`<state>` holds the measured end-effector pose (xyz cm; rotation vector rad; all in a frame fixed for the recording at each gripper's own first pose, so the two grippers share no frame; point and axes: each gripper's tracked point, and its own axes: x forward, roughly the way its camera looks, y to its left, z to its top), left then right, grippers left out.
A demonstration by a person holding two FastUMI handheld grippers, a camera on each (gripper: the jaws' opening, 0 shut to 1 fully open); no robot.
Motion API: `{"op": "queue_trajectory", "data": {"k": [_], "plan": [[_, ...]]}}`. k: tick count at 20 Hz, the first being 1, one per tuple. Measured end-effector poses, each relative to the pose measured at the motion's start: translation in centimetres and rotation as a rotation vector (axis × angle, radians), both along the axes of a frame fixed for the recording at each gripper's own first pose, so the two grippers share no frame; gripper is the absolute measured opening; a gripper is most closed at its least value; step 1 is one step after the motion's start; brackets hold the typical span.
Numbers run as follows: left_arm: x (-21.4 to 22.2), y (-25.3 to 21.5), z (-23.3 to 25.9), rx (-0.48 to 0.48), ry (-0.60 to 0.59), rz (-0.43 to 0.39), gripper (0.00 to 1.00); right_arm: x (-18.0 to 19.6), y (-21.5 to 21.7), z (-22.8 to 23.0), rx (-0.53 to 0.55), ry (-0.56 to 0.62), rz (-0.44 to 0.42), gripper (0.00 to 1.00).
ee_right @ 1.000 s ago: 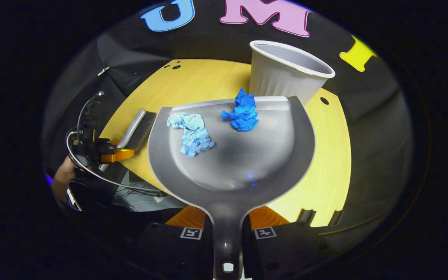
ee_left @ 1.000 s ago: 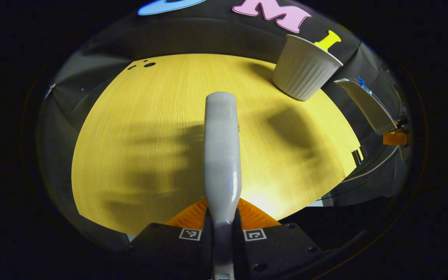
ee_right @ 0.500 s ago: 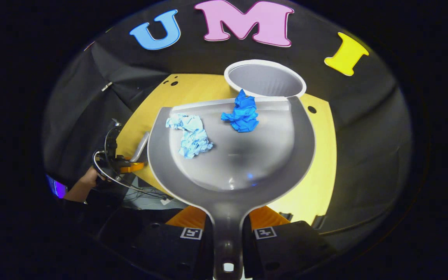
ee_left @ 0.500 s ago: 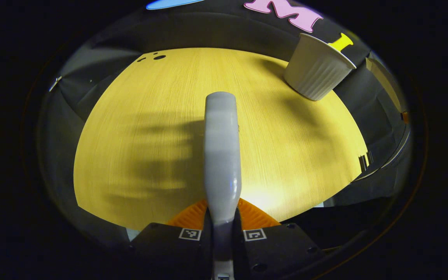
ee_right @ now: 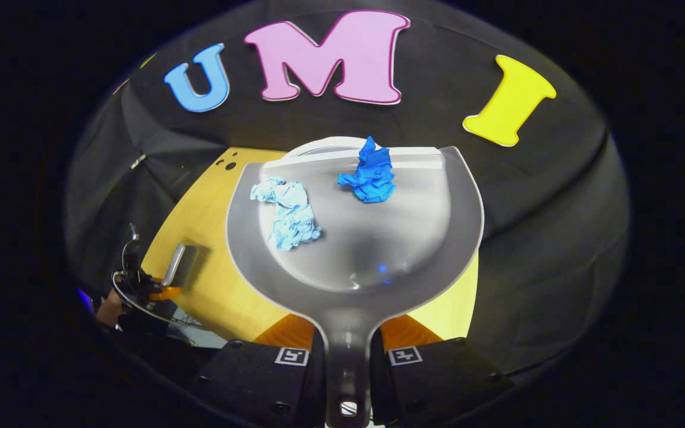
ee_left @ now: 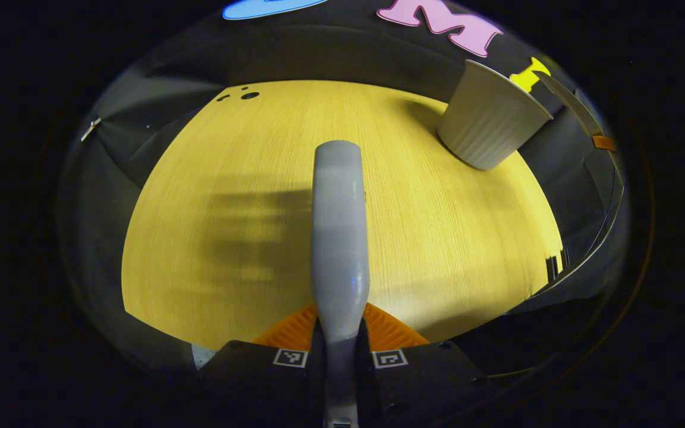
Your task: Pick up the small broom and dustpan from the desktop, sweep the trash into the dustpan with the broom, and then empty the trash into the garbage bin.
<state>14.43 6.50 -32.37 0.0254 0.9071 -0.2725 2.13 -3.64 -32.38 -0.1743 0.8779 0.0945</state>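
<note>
A: Right gripper [ee_right: 347, 348]?

B: Clenched on the dustpan [ee_right: 378, 249] handle, both fingers pressing it. Pan held level, above the table [ee_right: 211, 279].

A: Load?

B: Two paper wads. Pale blue wad [ee_right: 286, 213] at the pan's left side; dark blue wad [ee_right: 371, 172] near the front lip, close to centre. Apart from each other.

A: Bin?

B: In the right gripper view, only a sliver of its white rim [ee_right: 324, 145] shows past the pan's front lip. In the left gripper view the bin [ee_left: 488, 122] stands on the table [ee_left: 229, 178] near the far right corner, ribbed wall, open top.

A: Left gripper [ee_left: 340, 342]?

B: Grasping the broom [ee_left: 339, 232] by its handle, fingers tight on both sides. Grey back of the broom runs forward over the middle of the table; its shadow lies to the left.

A: Anything of it from the other side?

B: Yes, small at lower left of the right gripper view: broom [ee_right: 176, 264] by the table's near left edge, a hand [ee_right: 107, 306] behind it. The pan's edge [ee_left: 571, 104] shows beyond the bin in the left gripper view, high at the right.
</note>
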Motion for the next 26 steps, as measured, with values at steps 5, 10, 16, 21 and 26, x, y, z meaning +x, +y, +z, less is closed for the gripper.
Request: {"op": "queue_trajectory", "data": {"k": [5,10,16,21,26], "plan": [[1.2,-2.0,1.7,0.022,-0.019,-0.019,0.25,3.1,-1.9,0.2,-0.102,-0.091,-0.011,0.33],[2.2,-2.6,2.4,0.049,-0.032,-0.059,0.25,4.5,-2.9,0.0,-0.186,-0.165,-0.048,0.33],[3.6,-3.5,2.8,0.025,-0.045,-0.071,0.22,5.1,-4.8,0.0,-0.353,-0.192,-0.099,0.33],[3.6,-3.7,2.7,-0.01,-0.039,-0.074,0.25,5.8,-5.4,0.9,-0.575,-0.245,-0.058,0.33],[3.4,-3.6,2.5,-0.023,-0.043,-0.077,0.25,6.1,-6.0,2.0,-0.782,-0.277,-0.018,0.33]]}}
